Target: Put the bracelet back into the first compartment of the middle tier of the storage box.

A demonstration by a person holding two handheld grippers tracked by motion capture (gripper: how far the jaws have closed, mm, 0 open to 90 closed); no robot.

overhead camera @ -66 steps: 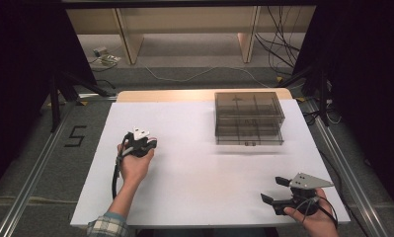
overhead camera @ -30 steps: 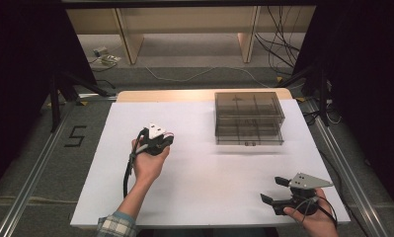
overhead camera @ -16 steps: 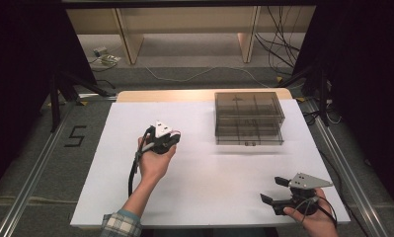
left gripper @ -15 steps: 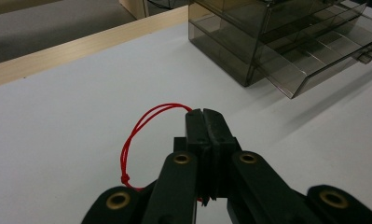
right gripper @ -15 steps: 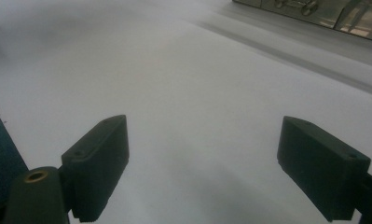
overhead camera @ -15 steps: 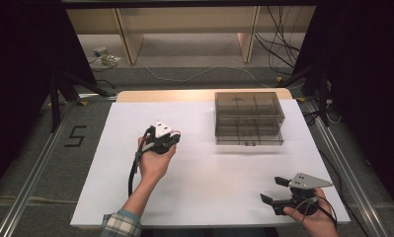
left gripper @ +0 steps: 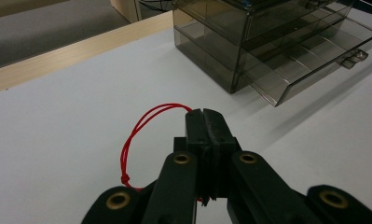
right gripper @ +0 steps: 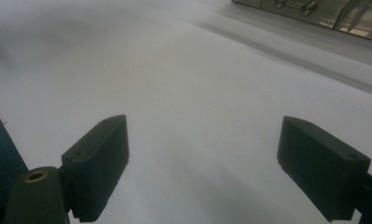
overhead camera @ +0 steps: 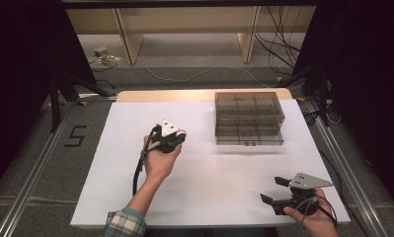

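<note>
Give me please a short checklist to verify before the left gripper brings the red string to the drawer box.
1. Left gripper shut on the red string loop: ok.
2. Loop hangs free beside the jaws, not tangled: ok.
3. A drawer of the smoky plastic drawer box stands pulled out, handle forward: ok.
4. Open drawer is free of other things: cannot tell, the plastic is dark.
5. White table top between gripper and box has nothing in the way: ok.
6. Right gripper open, off at the near right corner: ok.
</note>
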